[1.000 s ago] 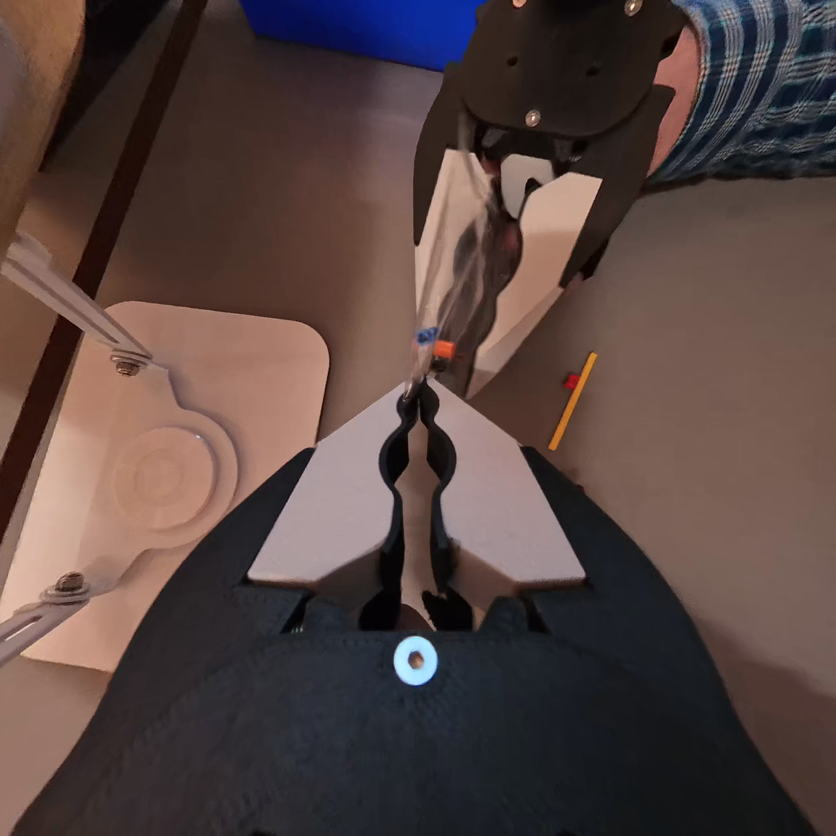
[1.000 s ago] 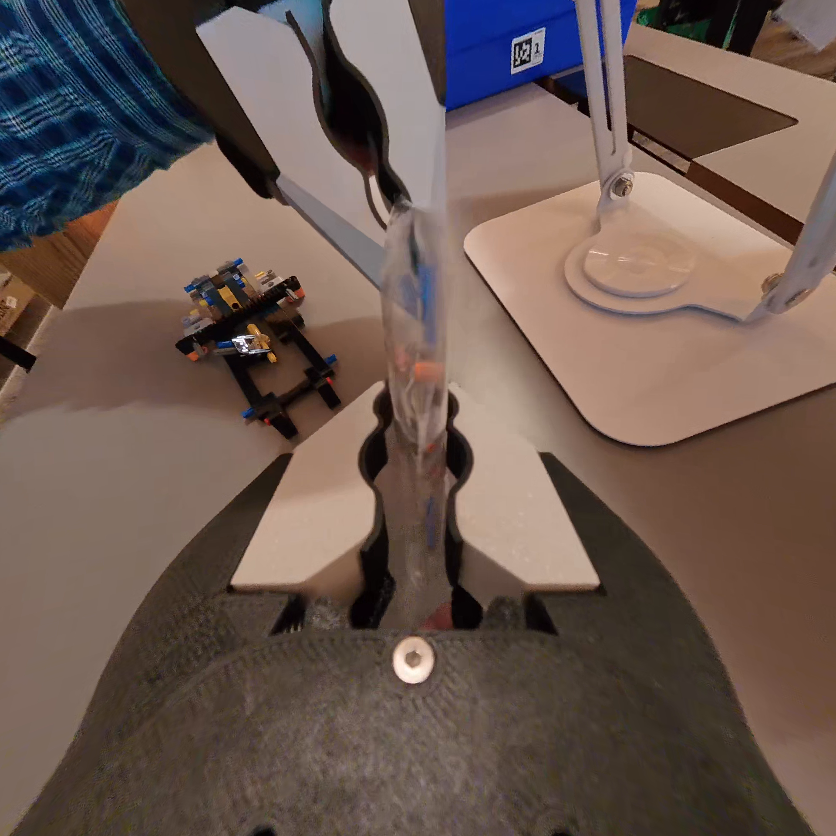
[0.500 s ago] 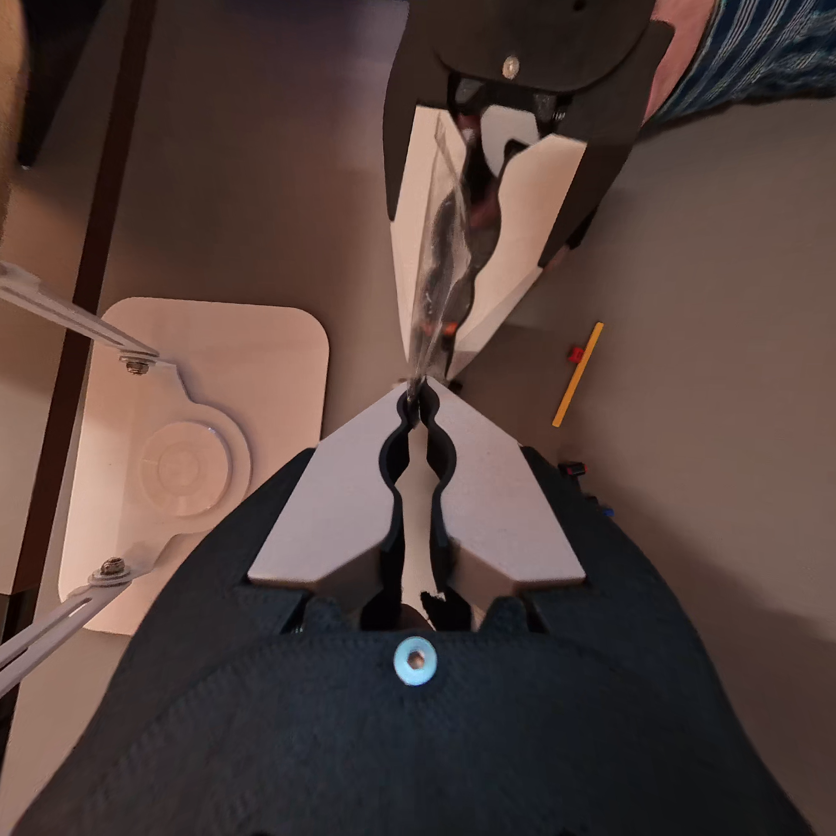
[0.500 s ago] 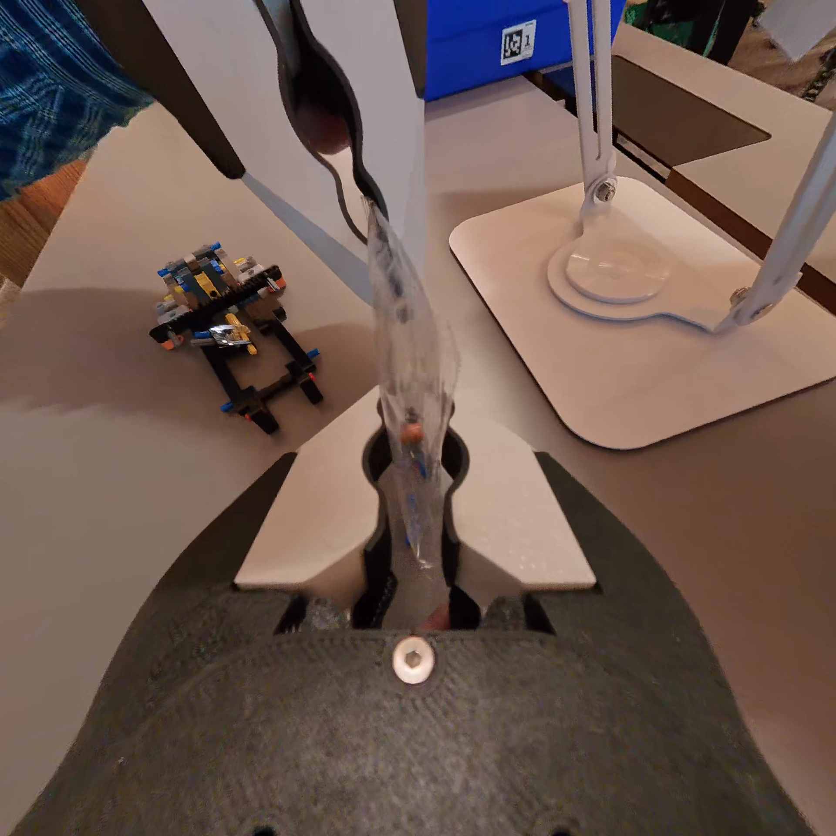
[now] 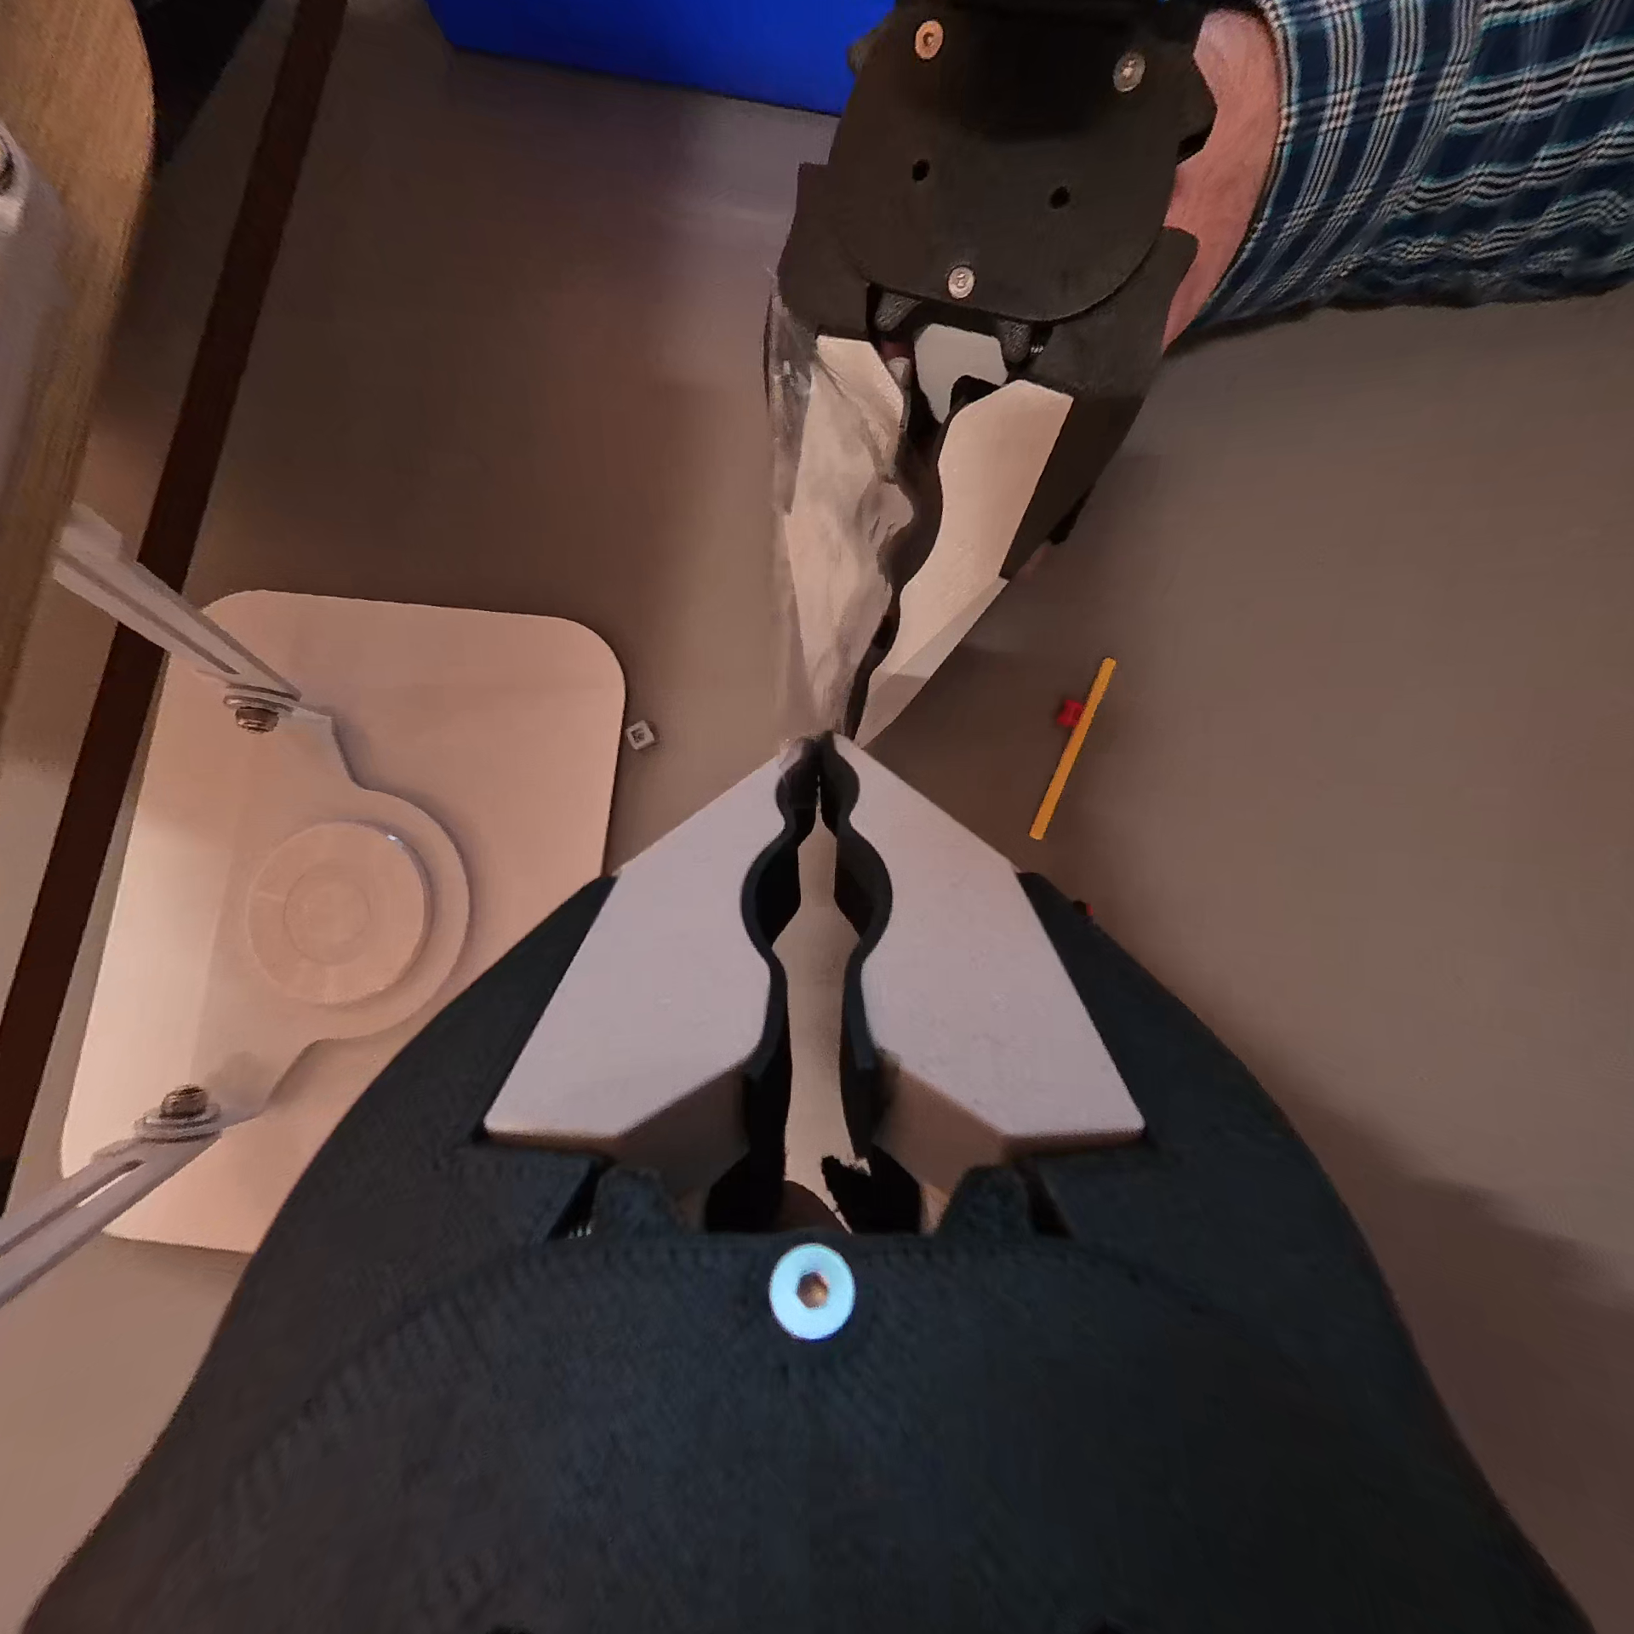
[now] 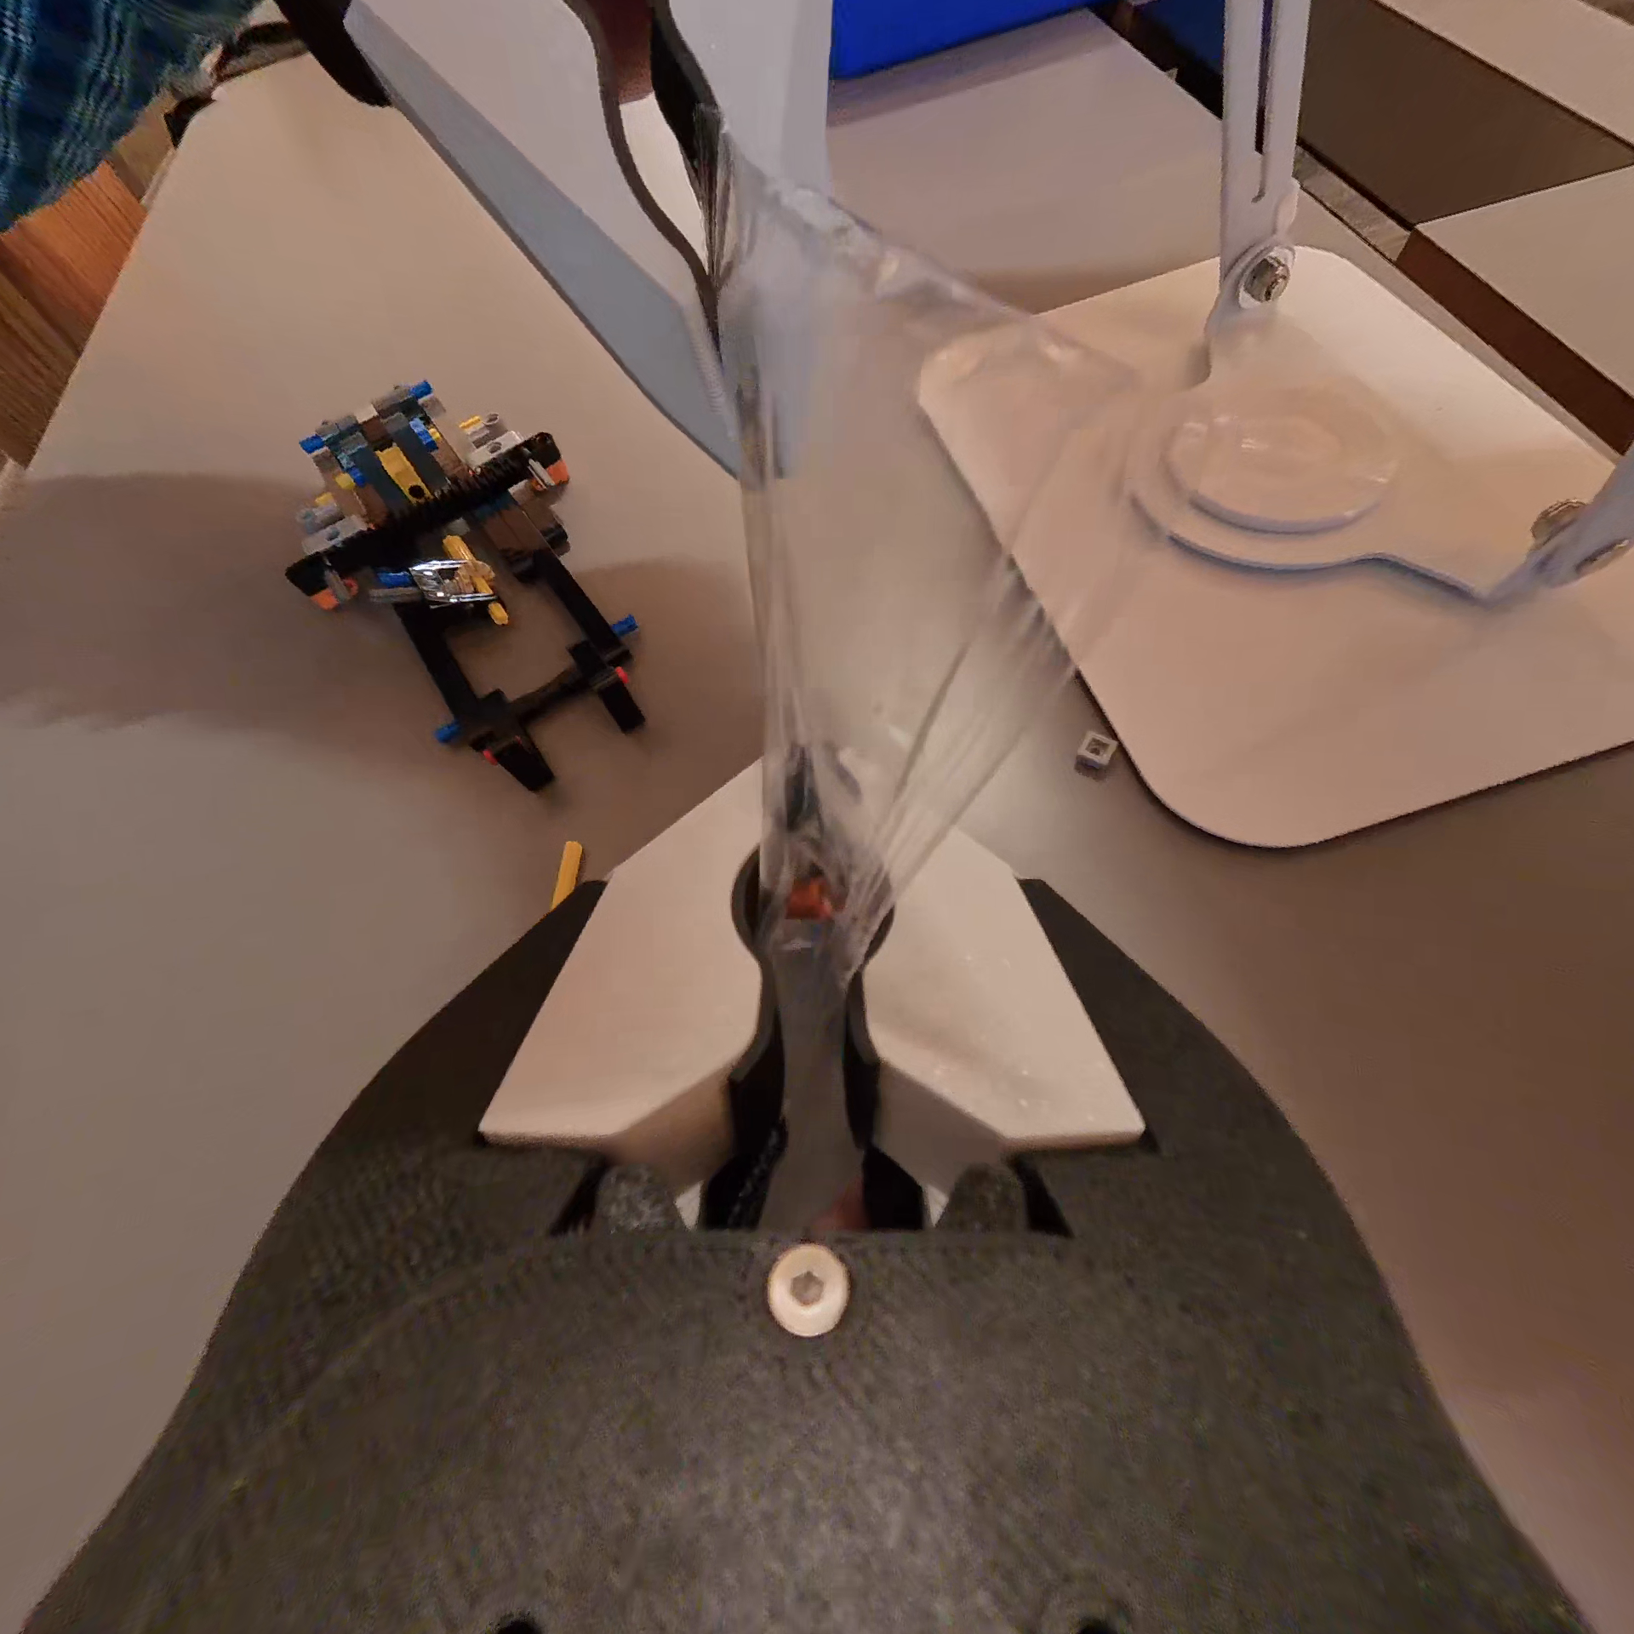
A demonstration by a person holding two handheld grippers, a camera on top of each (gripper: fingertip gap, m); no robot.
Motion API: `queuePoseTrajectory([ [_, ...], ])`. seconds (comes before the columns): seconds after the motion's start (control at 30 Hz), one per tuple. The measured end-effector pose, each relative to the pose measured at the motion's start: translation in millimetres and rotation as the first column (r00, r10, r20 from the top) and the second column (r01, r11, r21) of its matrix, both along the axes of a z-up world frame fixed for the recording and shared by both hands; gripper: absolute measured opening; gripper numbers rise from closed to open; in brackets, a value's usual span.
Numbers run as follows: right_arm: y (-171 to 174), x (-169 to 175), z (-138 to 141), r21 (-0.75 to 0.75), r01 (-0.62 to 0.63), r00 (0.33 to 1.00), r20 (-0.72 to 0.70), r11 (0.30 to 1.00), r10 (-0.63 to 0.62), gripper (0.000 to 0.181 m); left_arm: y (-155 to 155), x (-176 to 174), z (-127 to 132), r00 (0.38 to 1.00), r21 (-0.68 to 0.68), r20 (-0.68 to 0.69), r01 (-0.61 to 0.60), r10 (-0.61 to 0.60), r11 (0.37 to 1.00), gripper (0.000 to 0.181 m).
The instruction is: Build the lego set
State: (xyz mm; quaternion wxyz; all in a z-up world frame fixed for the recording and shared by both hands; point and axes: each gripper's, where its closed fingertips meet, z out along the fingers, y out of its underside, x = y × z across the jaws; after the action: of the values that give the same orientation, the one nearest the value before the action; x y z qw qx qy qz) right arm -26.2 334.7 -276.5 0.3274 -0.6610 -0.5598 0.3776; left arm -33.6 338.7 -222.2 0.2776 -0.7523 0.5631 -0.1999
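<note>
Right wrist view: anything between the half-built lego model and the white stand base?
Yes. In the right wrist view the clear plastic bag, stretched between the left gripper and right gripper, hangs between the lego model and the stand base.

1. The left gripper had a black, ribbed printed body, two pale grey wedge-shaped fingers and wavy black inner pads.
2. A pale round washer with a hex screw sat at the middle of its body, behind the fingers.
3. The right gripper matched it: dark textured shell, pale fingers, one whitish screw.
4. Behind the right gripper, the person wore a blue-and-white plaid sleeve.
</note>
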Motion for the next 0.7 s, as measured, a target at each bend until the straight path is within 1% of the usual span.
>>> queuePoseTrajectory([
  [0.03,0.1,-0.3,-1.0,0.006,0.000,1.000,0.002,1.000,0.000,0.006,-0.8,0.7,-1.2,1.000,-0.005,0.009,-0.005,0.005,1.000,0.000],
  [0.07,0.5,-1.7,0.4,0.014,0.002,1.000,-0.008,1.000,-0.002,0.013,-2.5,1.7,-2.6,1.000,-0.015,0.018,-0.004,0.005,1.000,0.000],
  [0.1,-0.8,-3.3,3.1,0.015,-0.002,1.000,-0.023,1.000,0.002,0.014,-2.4,2.3,-2.6,1.000,-0.010,0.024,-0.007,0.007,1.000,0.000],
  [0.13,-1.9,-3.9,3.3,0.024,-0.006,1.000,-0.020,1.000,0.007,0.010,-2.8,3.0,-1.2,0.999,-0.010,0.034,-0.008,0.008,1.000,0.000],
  [0.23,-2.3,-1.7,-9.2,0.039,-0.009,0.999,0.044,0.999,0.007,0.005,-3.0,7.3,12.9,0.996,0.000,0.094,-0.009,0.009,1.000,0.000],
  [0.3,-2.5,-1.5,-5.6,0.055,-0.006,1.000,0.025,0.998,0.005,0.003,-0.8,5.8,20.3,0.994,0.016,0.104,-0.018,0.016,1.000,0.000],
  [0.53,-2.9,2.9,-9.4,0.063,-0.004,0.998,0.057,0.998,0.000,0.000,-0.4,-5.4,22.0,0.992,0.007,0.115,-0.047,0.046,0.999,0.000],
  [0.6,-3.6,1.0,-4.6,0.053,-0.001,0.999,0.039,0.999,-0.001,0.025,-1.5,-4.7,22.1,0.990,0.005,0.129,-0.053,0.052,0.999,0.000],
  [0.7,-5.2,-2.1,5.8,0.079,-0.004,1.000,0.006,0.997,0.003,0.023,-2.0,-6.7,13.4,0.994,0.012,0.090,-0.056,0.055,0.998,0.000],
])
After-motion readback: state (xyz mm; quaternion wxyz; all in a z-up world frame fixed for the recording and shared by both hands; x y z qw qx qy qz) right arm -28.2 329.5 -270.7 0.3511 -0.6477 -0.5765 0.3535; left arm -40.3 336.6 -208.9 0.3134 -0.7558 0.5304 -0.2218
